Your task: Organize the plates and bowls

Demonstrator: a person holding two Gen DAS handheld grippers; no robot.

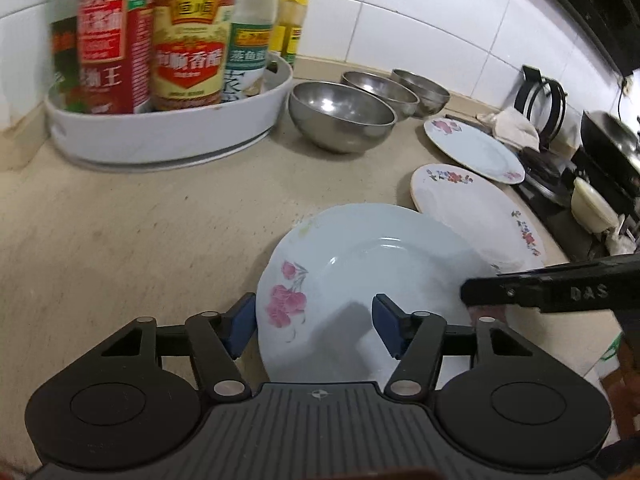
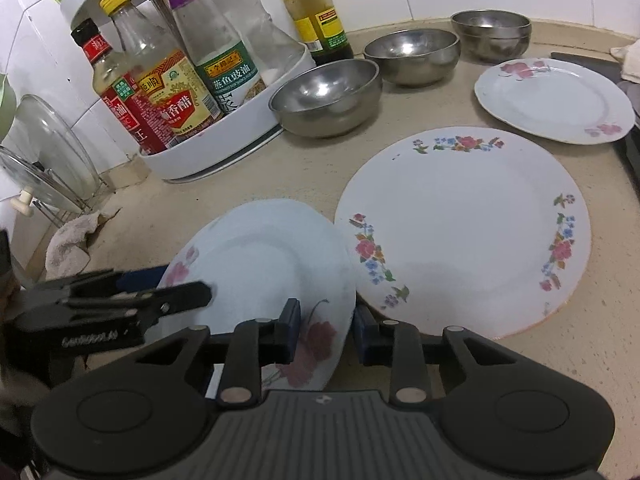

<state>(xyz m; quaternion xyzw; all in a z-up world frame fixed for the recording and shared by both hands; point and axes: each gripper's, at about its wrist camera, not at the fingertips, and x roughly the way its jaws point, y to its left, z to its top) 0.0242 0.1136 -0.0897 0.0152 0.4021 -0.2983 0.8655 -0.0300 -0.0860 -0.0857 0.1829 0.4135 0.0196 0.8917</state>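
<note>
A pale blue plate with pink flowers point(image 1: 360, 280) point(image 2: 260, 256) is tilted up off the beige counter. My left gripper point(image 1: 314, 326) is open, its blue pads either side of the plate's left rim. My right gripper point(image 2: 326, 330) straddles the plate's right rim with its pads close on it. A large white floral plate point(image 2: 464, 232) point(image 1: 472, 204) lies flat just right of it. A second pale blue plate point(image 2: 556, 100) point(image 1: 472, 148) lies further back. Three steel bowls point(image 2: 326, 98) point(image 1: 340, 114) stand in a row behind.
A white turntable tray point(image 1: 168, 132) point(image 2: 224, 152) of sauce bottles stands at the back left. A glass lid rack point(image 2: 44, 168) and a cloth point(image 2: 68, 244) are at the left. A stove with pan point(image 1: 608, 140) is at the right.
</note>
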